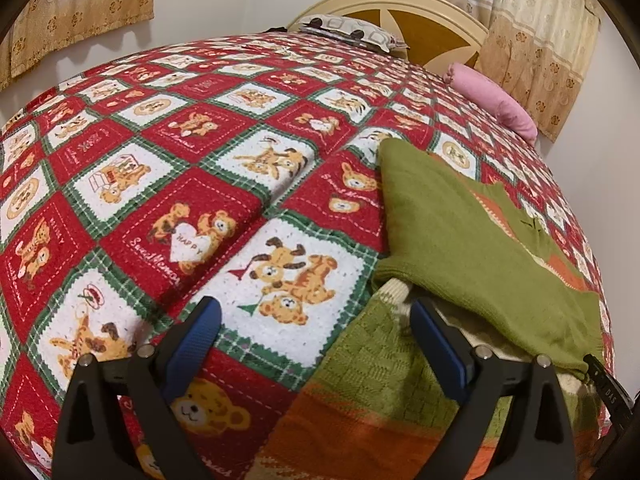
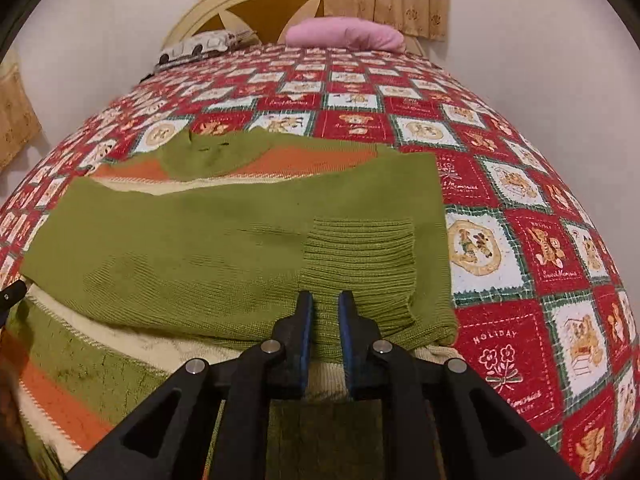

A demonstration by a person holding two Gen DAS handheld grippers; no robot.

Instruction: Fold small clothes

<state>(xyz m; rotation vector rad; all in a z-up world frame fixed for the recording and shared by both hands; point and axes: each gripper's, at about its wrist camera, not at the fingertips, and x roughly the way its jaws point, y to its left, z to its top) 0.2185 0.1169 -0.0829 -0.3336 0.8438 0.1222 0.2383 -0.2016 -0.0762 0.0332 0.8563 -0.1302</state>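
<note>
Green knitted sweater (image 1: 460, 232) is spread on the bedspread (image 1: 192, 168), at the right of the left wrist view; left gripper (image 1: 316, 320) is held wide open, nothing gripped, its right finger at the sweater's edge. Right wrist view: right gripper (image 2: 325, 300) is parted only narrowly, nothing pinched, its tips above the ribbed cuff (image 2: 360, 264).

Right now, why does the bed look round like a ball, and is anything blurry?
Left wrist view: the fisheye lens bulges the red teddy-bear patchwork quilt; dark corners frame it. Right wrist view: same bulge; the green knitted sweater looks sharp, with slight softness at the bottom edge.
</note>
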